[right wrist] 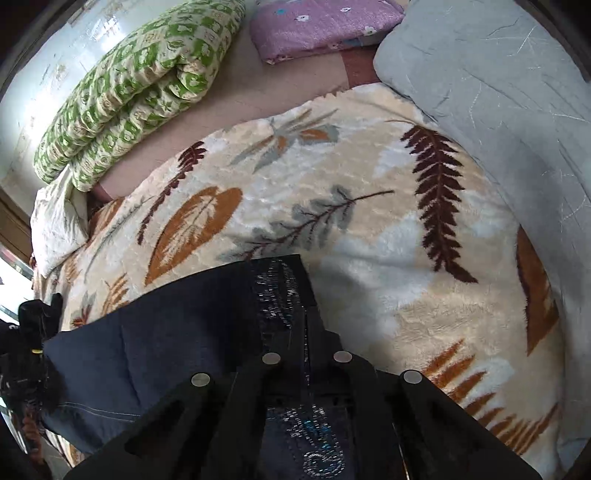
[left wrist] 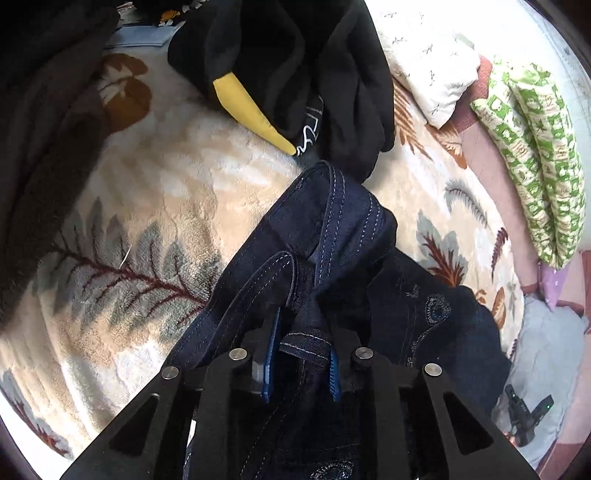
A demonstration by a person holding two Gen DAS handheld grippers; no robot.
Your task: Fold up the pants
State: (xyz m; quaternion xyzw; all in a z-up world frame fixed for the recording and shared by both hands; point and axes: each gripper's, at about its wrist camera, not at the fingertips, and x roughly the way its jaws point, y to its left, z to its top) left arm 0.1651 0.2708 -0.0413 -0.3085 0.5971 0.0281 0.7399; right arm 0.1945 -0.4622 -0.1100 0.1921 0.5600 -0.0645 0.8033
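Dark navy jeans (left wrist: 332,236) with pale stitching lie bunched on a cream leaf-print blanket (left wrist: 155,206). My left gripper (left wrist: 301,354) is shut on a fold of the jeans; the denim is pinched between its blue pads (left wrist: 271,350). In the right wrist view the jeans (right wrist: 155,354) spread flat to the left, with a sparkly embroidered strip (right wrist: 277,288). My right gripper (right wrist: 306,332) is shut on that embroidered edge, and the fabric covers its fingertips.
A black garment with a yellow patch (left wrist: 288,74) lies beyond the jeans. A green-patterned folded quilt (right wrist: 140,85), a purple floral bundle (right wrist: 321,26) and a grey pillow (right wrist: 498,96) lie at the far side of the bed. A white pillow (left wrist: 428,62) lies to the right.
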